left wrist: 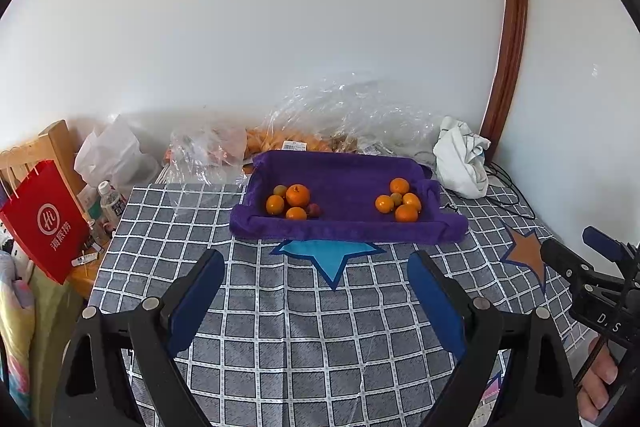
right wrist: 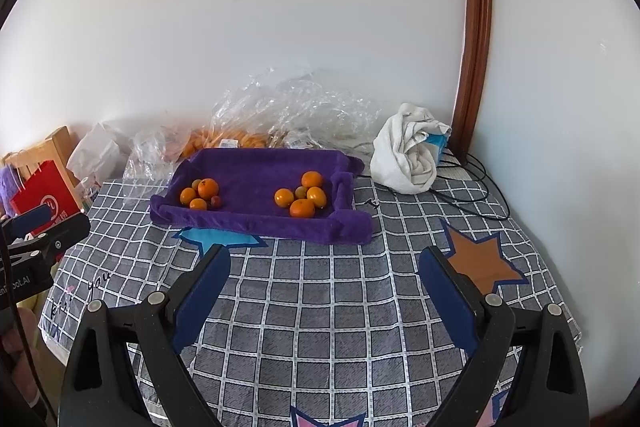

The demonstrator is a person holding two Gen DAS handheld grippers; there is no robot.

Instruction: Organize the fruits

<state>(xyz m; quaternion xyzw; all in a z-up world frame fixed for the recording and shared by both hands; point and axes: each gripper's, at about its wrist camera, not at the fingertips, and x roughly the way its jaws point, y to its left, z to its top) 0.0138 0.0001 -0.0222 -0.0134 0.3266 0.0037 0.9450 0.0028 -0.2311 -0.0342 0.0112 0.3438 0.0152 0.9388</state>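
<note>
A purple cloth tray (left wrist: 344, 227) (right wrist: 256, 223) lies on the checked tablecloth toward the far side. It holds two clusters of fruit. The left cluster (left wrist: 294, 203) (right wrist: 202, 195) has several oranges, a small greenish fruit and a small dark red one. The right cluster (left wrist: 400, 203) (right wrist: 304, 195) has several oranges around a small greenish fruit. My left gripper (left wrist: 316, 263) is open and empty, above the cloth short of the tray. My right gripper (right wrist: 324, 263) is open and empty, also short of the tray. Each gripper shows at the edge of the other's view.
Crumpled clear plastic bags (left wrist: 344, 115) with more oranges lie behind the tray against the wall. A white bundled cloth (left wrist: 460, 159) (right wrist: 408, 155) and black cables (right wrist: 476, 187) are at the back right. A red paper bag (left wrist: 44, 223), bottles and a wooden chair stand left of the table.
</note>
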